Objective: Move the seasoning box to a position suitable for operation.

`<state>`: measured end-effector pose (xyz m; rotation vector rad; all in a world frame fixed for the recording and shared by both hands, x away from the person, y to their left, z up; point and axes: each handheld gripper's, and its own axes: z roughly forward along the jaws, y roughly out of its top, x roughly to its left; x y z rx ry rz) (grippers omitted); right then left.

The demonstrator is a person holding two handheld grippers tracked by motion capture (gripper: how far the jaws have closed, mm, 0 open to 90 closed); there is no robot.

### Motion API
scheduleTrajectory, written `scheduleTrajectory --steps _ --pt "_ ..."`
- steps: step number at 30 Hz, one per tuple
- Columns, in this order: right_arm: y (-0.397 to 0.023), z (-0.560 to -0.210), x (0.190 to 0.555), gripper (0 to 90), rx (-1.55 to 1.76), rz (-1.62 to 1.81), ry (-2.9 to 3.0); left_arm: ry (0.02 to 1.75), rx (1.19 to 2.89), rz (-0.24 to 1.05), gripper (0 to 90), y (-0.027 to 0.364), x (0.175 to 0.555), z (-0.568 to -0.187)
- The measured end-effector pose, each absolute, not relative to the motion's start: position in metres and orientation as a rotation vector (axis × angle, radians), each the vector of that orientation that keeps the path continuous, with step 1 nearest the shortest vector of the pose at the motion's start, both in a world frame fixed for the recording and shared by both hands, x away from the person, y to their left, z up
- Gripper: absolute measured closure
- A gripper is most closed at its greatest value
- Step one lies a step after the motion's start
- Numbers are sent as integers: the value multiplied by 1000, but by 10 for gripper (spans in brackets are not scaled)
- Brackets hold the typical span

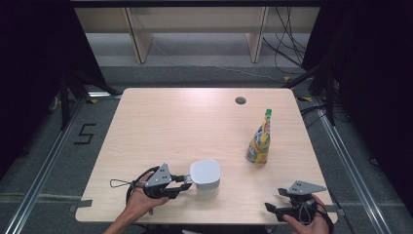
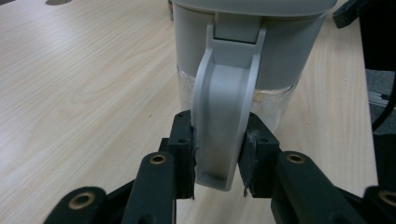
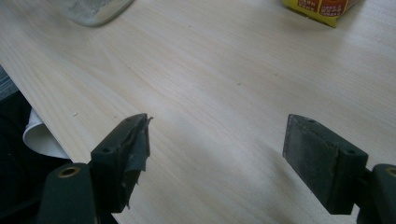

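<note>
The left tool (image 2: pixel 217 161) is clamped on the grey handle (image 2: pixel 224 121) of a lidded jug (image 1: pixel 205 176), which stands upright near the front edge of the wooden bench (image 1: pixel 170 126). The right tool (image 3: pixel 217 158) rests with jaws wide apart and empty at the front right corner. A yellow spouted pouch (image 1: pixel 259 140) stands well apart, behind. The grasp looks done; lifting or pouring seems left.

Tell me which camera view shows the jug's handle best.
The left gripper view: the grey handle stands close and centred, pinched between the left claw's pads. The high view shows the jug from above, its lid hiding most of the handle. The right gripper view catches just a clear edge of the jug.
</note>
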<state>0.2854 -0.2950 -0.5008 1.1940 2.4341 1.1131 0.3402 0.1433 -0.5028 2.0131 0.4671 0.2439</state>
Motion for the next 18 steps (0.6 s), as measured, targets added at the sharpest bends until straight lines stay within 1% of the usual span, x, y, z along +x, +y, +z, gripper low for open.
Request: scheduleTrajectory --steps 7,13,15,16,18 --pt "-296 -502 287 241 1189 1126 2444 485 2016 287 683 143 341 -503" --pt "-296 -502 286 241 1188 1116 2432 472 2014 284 679 144 344 -502" --pt "-297 -502 287 241 1193 1115 2427 488 2011 272 646 144 343 -502" --pt "-297 -502 287 241 1188 1120 2431 511 1990 250 602 143 341 -501" --pt "-298 -502 288 241 1186 1127 2437 494 1992 245 532 145 342 -495"
